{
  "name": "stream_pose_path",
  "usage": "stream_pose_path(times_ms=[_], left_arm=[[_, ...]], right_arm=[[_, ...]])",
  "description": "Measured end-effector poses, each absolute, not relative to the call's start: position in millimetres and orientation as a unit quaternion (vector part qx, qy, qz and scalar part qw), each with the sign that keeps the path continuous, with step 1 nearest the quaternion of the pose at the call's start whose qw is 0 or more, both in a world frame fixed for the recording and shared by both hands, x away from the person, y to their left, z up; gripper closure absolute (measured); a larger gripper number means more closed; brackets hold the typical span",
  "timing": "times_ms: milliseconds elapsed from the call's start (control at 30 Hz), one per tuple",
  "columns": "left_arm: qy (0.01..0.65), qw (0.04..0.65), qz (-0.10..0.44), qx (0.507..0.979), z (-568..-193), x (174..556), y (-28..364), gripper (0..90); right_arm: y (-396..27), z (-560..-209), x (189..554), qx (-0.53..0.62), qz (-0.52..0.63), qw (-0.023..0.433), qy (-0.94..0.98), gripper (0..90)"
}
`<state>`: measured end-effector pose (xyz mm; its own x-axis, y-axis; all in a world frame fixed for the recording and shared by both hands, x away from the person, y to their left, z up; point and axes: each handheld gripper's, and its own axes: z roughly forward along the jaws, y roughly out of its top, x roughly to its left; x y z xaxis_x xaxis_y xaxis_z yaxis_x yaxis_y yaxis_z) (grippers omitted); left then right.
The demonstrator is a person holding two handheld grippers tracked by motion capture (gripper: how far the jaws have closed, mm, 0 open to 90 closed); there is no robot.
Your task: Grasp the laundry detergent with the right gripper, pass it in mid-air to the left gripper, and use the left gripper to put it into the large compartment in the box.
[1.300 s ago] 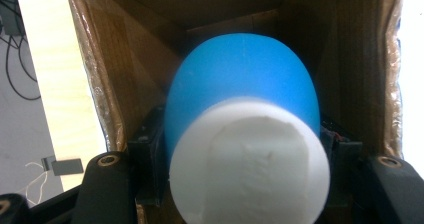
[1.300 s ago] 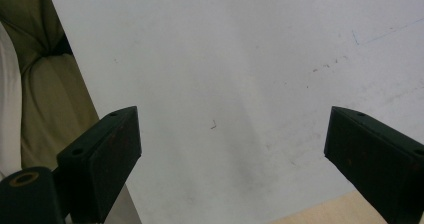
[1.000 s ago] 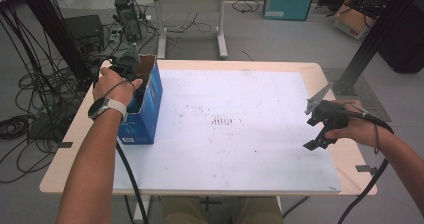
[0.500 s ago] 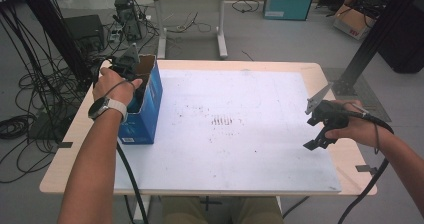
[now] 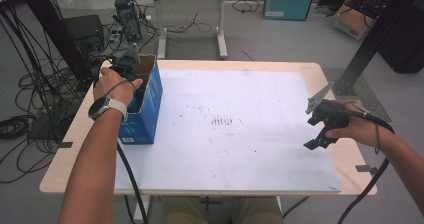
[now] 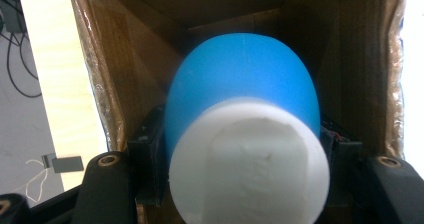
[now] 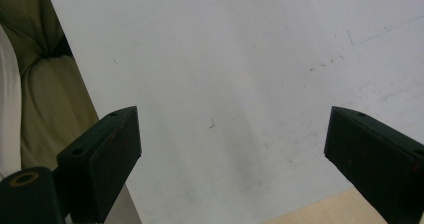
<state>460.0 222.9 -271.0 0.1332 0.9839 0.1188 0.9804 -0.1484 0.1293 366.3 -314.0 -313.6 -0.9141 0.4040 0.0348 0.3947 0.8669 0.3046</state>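
Bottle [image 6: 243, 134], blue with a white cap toward the camera, sits clamped between our left gripper's [image 6: 243, 149] jaws, pads pressing on both its sides. We hold it inside the open top of the box [image 5: 150, 99], brown cardboard walls close around and ahead of the jaws. Box stands at the table's [image 5: 240, 149] left edge, our left hand [image 5: 116, 84] over it. Our right gripper [image 7: 232, 144] hangs well apart at the far right, jaws spread wide, nothing between them, white tabletop just below, its wooden edge near the right jaw.
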Motion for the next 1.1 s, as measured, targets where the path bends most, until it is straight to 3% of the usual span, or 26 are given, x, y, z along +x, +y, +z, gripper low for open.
stream_pose_path(times_ms=[1100], left_arm=[[0.651,0.010,0.089,0.754,-271.3,461.0,222.4,37.6]], right_arm=[[-316.5,-312.6,365.8,0.208,0.161,0.018,0.965,7.6]])
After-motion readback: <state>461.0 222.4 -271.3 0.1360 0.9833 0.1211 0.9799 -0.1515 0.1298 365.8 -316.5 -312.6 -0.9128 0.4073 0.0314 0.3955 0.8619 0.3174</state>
